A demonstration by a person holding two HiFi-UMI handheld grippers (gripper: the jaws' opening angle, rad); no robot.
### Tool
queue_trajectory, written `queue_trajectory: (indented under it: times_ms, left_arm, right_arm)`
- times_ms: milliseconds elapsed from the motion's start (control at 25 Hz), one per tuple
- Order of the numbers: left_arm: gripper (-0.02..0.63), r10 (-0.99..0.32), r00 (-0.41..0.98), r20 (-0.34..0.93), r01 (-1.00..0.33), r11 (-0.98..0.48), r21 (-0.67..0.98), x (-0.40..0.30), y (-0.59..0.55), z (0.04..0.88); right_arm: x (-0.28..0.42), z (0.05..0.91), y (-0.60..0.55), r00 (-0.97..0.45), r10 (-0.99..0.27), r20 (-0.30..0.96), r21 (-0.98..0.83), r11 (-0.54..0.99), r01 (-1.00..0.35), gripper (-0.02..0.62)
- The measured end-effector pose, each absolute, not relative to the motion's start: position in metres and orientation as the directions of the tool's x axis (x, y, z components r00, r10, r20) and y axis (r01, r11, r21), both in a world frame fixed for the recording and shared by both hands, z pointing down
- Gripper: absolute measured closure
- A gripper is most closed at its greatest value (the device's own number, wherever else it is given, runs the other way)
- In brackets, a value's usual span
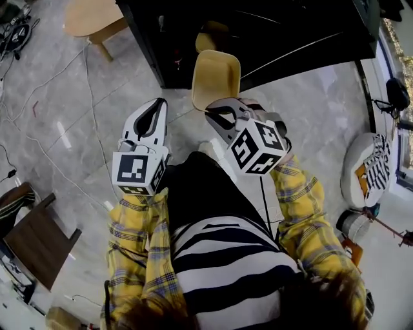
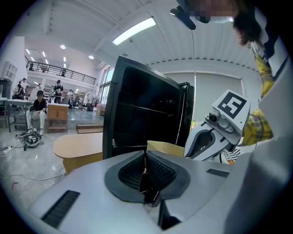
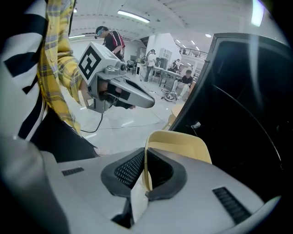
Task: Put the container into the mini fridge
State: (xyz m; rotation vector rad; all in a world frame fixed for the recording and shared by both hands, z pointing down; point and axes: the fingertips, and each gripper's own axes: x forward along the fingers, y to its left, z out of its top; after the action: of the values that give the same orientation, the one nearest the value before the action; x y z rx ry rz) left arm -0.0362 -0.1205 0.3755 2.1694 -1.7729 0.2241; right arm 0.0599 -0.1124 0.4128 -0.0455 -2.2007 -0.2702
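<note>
Right tongs gripping container, mini fridge ahead (round table beside)

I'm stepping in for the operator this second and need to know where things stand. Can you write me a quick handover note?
Left gripper: jaws together, nothing between them, held beside the right one.
Right gripper: jaws shut on the wall of the yellow container, which is held off the floor.
Mini fridge: black, directly ahead of the container. I cannot tell whether its door is open.
Done: the container is gripped and at the fridge.
Left: get the door open if it is shut, set the container inside, release it and draw back.
</note>
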Motion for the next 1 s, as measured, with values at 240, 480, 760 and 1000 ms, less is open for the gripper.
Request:
queue_trajectory:
  times_ms: [240,480,760,1000]
  left_arm:
    - [0.583,-0.936,0.153,0.317,-0.984,-0.113,0.139,-0.035,-0.135,0.383]
    - [0.583,-0.944,0.111,0.31,-0.987,-0.069,0.145,-0.039,-0.153,0.394]
    - [0.583,-0.952,0.089,0.293,-0.989,-0.051,0.136,-0.039,-0.172,0.403]
    - [0.583,-0.96,0.083,0.268,-0.99,-0.049,0.134,-0.042,-0.193,0.404]
  right_arm:
    - [0.057,0.42,-0.138,-0.607,-0.042,0.793,0.193,0.964,0.185,0.555]
    - [0.049,0.43,-0.17,-0.613,-0.053,0.789,0.22,0.955,0.2,0.555]
    - [0.035,0.434,-0.206,-0.625,-0.103,0.774,0.276,0.943,0.186,0.555]
    - [0.021,0.429,-0.234,-0.641,-0.147,0.754,0.331,0.927,0.177,0.555]
